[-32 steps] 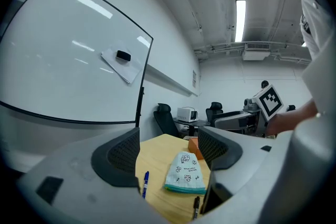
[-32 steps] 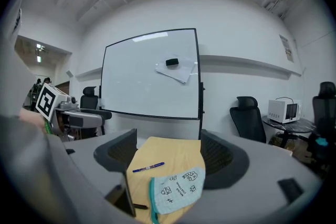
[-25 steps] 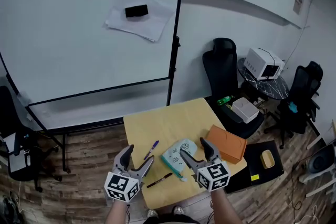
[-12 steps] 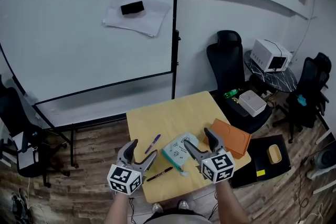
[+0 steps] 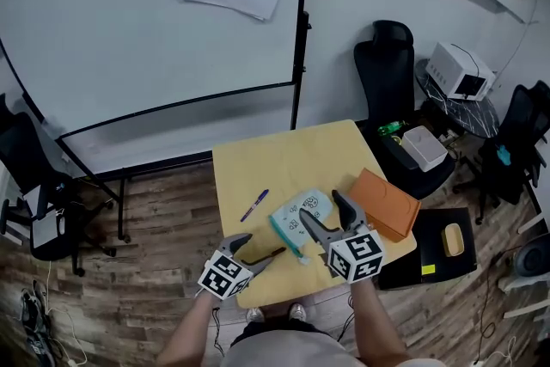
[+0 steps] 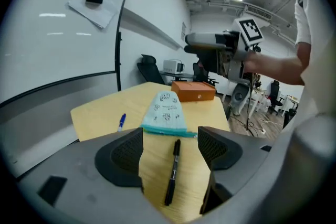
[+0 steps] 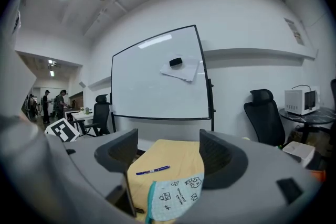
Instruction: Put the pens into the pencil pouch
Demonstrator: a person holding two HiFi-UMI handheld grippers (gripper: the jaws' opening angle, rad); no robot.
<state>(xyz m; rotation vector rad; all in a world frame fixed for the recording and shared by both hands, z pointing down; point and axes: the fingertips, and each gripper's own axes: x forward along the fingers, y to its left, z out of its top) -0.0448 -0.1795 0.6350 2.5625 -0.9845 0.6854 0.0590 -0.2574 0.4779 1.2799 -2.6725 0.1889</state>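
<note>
A light-blue printed pencil pouch (image 5: 300, 217) lies on the yellow table (image 5: 292, 163), its zipper end toward me. A blue pen (image 5: 255, 204) lies left of it, and a black pen (image 5: 266, 255) lies near the front edge. My left gripper (image 5: 256, 250) is open and low at that edge; in the left gripper view the black pen (image 6: 172, 170) lies between the jaws, untouched, with the pouch (image 6: 165, 112) just beyond. My right gripper (image 5: 323, 211) is open and held above the pouch's right side. The right gripper view shows the pouch (image 7: 176, 196) and blue pen (image 7: 153, 169) below.
An orange box (image 5: 384, 204) sits at the table's right edge. A whiteboard (image 5: 155, 21) on a stand is behind the table. Black office chairs (image 5: 391, 64) and a cluttered side table (image 5: 460, 73) stand to the right. The floor is wood.
My left gripper has sunk lower toward the table's front edge, over the black pen. The right gripper stays above the pouch. The head view has shifted.
</note>
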